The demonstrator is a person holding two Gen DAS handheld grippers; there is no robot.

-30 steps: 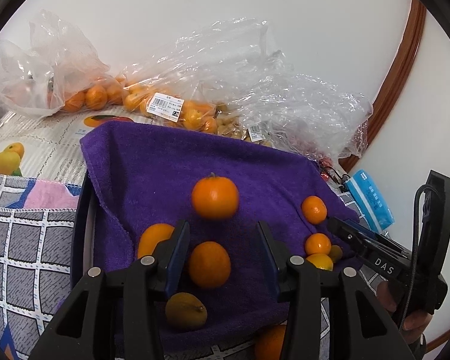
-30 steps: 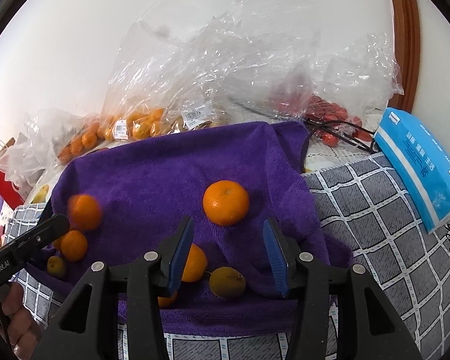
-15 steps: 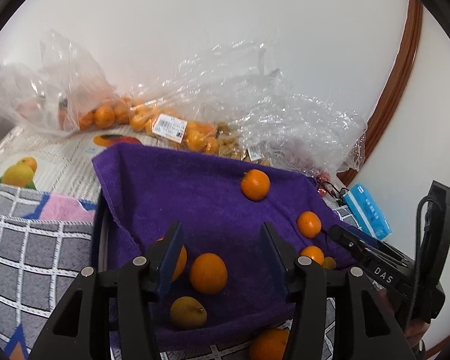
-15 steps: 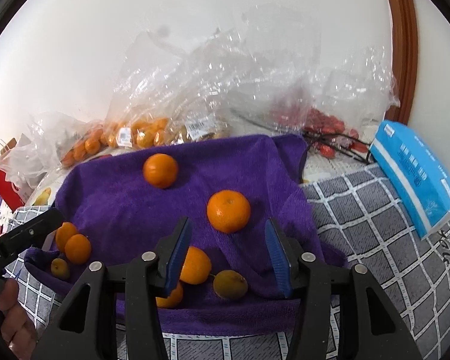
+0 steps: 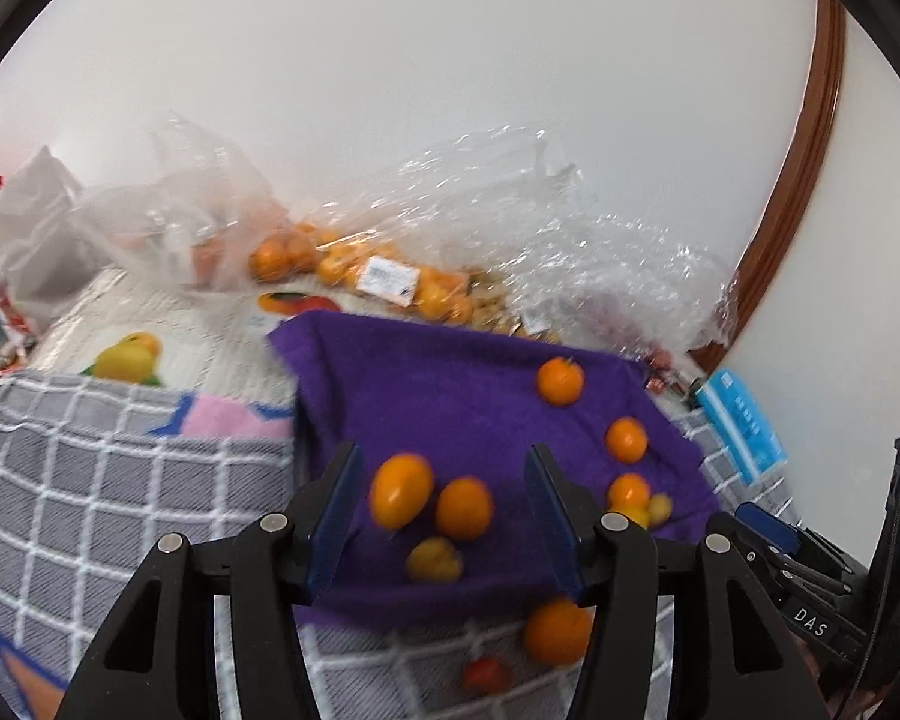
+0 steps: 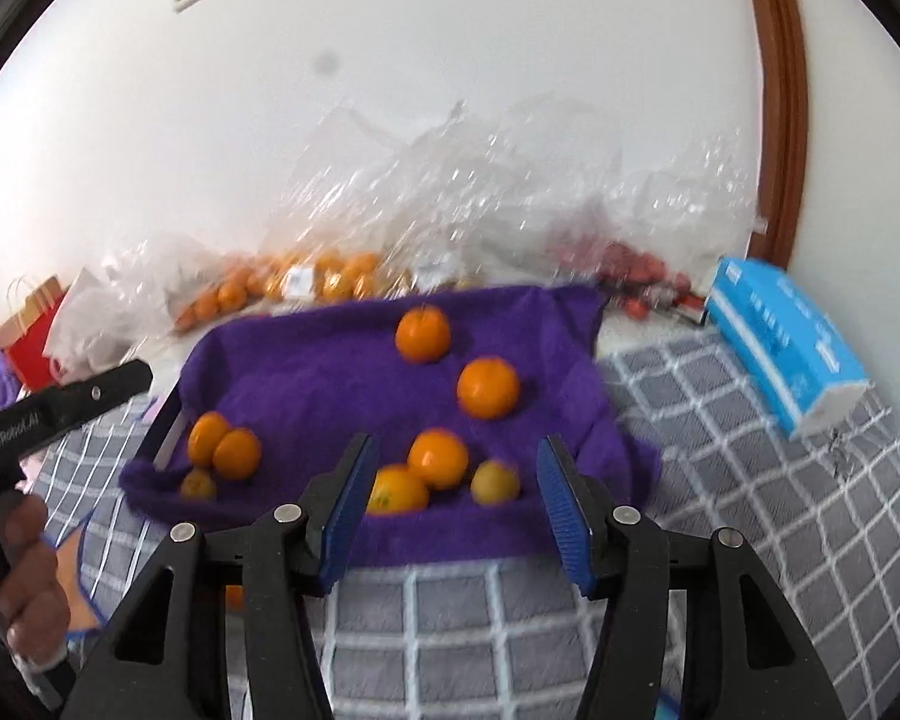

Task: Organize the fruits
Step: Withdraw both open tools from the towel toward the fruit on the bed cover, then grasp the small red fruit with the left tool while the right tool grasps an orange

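Both my left hand-held gripper (image 5: pixel 444 516) and right hand-held gripper (image 6: pixel 456 498) have just been opening and now stand apart and empty, pulled back from the oranges (image 6: pixel 488 387) lying loose on the purple towel (image 6: pixel 330 372), so I judge more sorting remains.

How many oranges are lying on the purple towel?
6 oranges on the towel: one at the back, one right of centre, a pair near the front, a pair at the left. Smaller yellowish fruits excluded; folds may hide more.
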